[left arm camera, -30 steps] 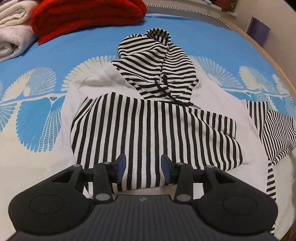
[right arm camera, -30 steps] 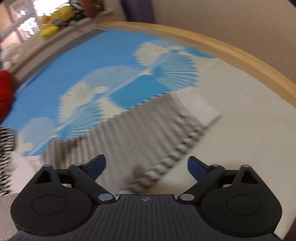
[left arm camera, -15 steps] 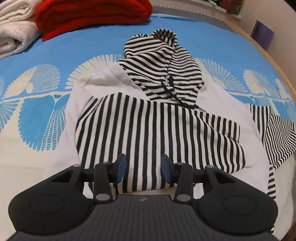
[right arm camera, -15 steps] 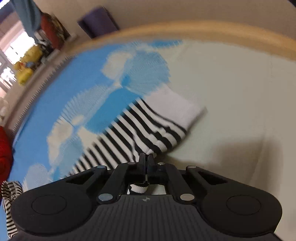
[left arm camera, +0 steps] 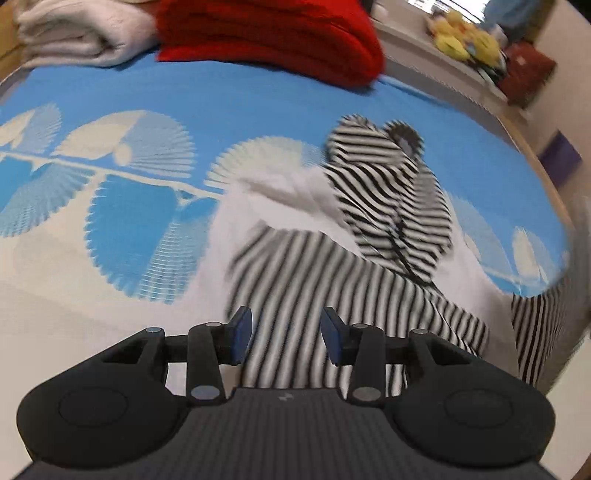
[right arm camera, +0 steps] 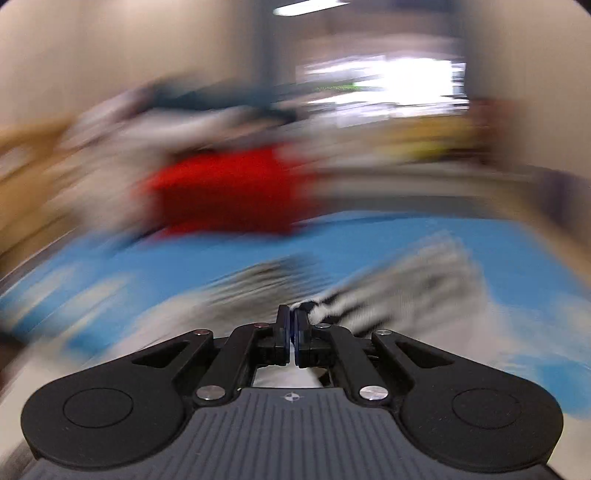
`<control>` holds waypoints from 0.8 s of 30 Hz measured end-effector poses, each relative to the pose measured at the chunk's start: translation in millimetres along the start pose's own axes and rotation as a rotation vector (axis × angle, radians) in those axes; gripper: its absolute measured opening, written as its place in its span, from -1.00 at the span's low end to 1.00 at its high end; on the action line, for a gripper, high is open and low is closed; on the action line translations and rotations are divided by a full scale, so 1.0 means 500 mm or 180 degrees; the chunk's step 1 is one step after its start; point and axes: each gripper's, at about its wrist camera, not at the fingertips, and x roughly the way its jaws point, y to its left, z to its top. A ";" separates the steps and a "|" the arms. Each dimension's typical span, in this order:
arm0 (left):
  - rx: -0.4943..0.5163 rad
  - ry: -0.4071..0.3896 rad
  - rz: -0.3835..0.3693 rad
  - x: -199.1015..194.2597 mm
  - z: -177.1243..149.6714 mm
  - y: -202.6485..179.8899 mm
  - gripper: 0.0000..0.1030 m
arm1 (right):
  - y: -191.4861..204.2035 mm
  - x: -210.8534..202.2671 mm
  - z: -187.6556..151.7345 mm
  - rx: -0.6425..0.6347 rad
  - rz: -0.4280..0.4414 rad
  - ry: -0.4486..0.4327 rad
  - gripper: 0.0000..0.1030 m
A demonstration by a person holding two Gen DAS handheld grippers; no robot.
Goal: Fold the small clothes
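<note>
- While the right gripper [right arm camera: 292,325] was wide apart over the striped sleeve a second ago, it is now clenched on the edge of that sleeve [right arm camera: 388,302], and a small piece of striped cloth shows just between the blue pads.
- The right wrist view has turned from the sleeve on the blanket to a strongly blurred picture of the room, so I judge that this hand is swinging the sleeve up and across; the exact path I cannot tell because of the blur.
- The left gripper [left arm camera: 286,338] is released as before: its two blue pads stand apart and hold nothing, above the near part of the hoodie [left arm camera: 332,295].
- The left view has also shifted; the hoodie, which was in the middle of the picture, now lies more to the right, and the picture is a little blurred.
- The hoodie lies flat on the blue blanket [left arm camera: 184,96] with white fan patterns, its hood [left arm camera: 388,184] pointing away, and one striped sleeve already folded over the white body.
- Far behind it are a red folded cloth [left arm camera: 269,37] and a white folded towel [left arm camera: 81,33], well apart from the hoodie.
- In my judgement the second sleeve fold is now in progress, and the fold of the body is not yet done.
- A possible risk: the thin pinch may slip, or the pull may drag the whole hoodie sideways.
</note>
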 end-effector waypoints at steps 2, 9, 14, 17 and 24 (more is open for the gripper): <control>-0.0093 -0.0014 0.0008 -0.006 0.012 0.027 -0.11 | 0.077 0.043 -0.026 -0.0154 0.0301 0.0338 -0.86; -0.0301 0.0046 -0.0046 0.001 0.030 0.071 -0.11 | 0.058 0.058 0.014 0.0886 -0.0146 0.0625 -0.44; -0.0386 0.0160 -0.0029 0.031 0.016 0.071 -0.11 | 0.013 0.023 0.013 0.1313 -0.0427 0.0228 0.09; -0.0460 0.0232 -0.0014 0.054 0.007 0.072 -0.11 | -0.010 0.097 -0.024 0.1424 -0.0505 0.0588 0.10; -0.0536 0.0234 -0.0051 0.083 0.012 0.053 -0.11 | -0.036 0.227 -0.112 0.1424 -0.0187 0.1184 0.07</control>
